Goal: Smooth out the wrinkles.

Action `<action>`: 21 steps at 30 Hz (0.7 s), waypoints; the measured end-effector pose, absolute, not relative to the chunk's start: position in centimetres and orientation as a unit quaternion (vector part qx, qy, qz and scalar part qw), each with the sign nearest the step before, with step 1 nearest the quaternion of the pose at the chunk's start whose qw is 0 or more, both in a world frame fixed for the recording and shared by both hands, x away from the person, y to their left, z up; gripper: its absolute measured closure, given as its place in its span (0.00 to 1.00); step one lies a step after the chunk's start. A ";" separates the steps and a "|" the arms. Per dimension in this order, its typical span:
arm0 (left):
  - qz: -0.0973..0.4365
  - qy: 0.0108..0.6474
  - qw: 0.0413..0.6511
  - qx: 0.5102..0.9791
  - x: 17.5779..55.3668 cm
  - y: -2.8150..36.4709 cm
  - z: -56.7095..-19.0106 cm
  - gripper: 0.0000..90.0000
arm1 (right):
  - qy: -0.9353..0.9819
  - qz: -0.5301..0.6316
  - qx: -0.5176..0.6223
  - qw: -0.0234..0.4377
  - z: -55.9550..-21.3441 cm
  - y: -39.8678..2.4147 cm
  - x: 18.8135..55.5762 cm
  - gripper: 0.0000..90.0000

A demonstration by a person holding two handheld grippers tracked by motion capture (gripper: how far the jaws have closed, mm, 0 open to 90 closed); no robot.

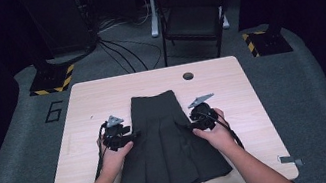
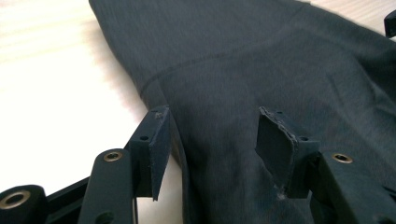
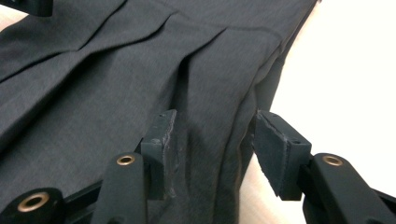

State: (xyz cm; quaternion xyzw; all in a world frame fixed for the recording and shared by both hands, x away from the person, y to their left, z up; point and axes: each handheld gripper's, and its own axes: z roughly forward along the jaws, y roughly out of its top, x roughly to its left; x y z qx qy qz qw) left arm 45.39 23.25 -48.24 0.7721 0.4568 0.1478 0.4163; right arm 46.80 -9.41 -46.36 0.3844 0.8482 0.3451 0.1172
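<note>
**Both grippers at the skirt's side edges, jaws apart**

From the high view I see the dark pleated skirt (image 1: 167, 144) lying flat on the wooden table (image 1: 81, 101), about midway between its left and right edges, with the narrow waistband toward the far edge and the wide hem reaching almost to the near edge. My left gripper (image 1: 134, 135) sits at the skirt's left side edge, about halfway along its length, and my right gripper (image 1: 181, 127) sits opposite it at the right side edge. Both point inward toward each other. A small round hole (image 1: 188, 76) shows in the table near the far edge, and a dark folding chair (image 1: 192, 15) stands on the floor beyond.

In the left gripper view my jaws stand apart. The skirt's side edge runs between them: one pad (image 2: 158, 149) is at the cloth's border over bare table, the other pad (image 2: 276, 147) is over the fabric. Neither presses the cloth.

In the right gripper view the jaws are also apart. The folded pleats of the skirt's edge lie between them, one pad (image 3: 161, 149) over the fabric and the other pad (image 3: 275, 151) over the table beside the edge, with no clamp on the cloth.
</note>
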 end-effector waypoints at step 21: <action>0.157 0.474 0.406 0.765 50.0 22.8 -47.8 0.48 | 0.860 0.347 0.351 0.131 -46.5 -7.9 46.4 0.69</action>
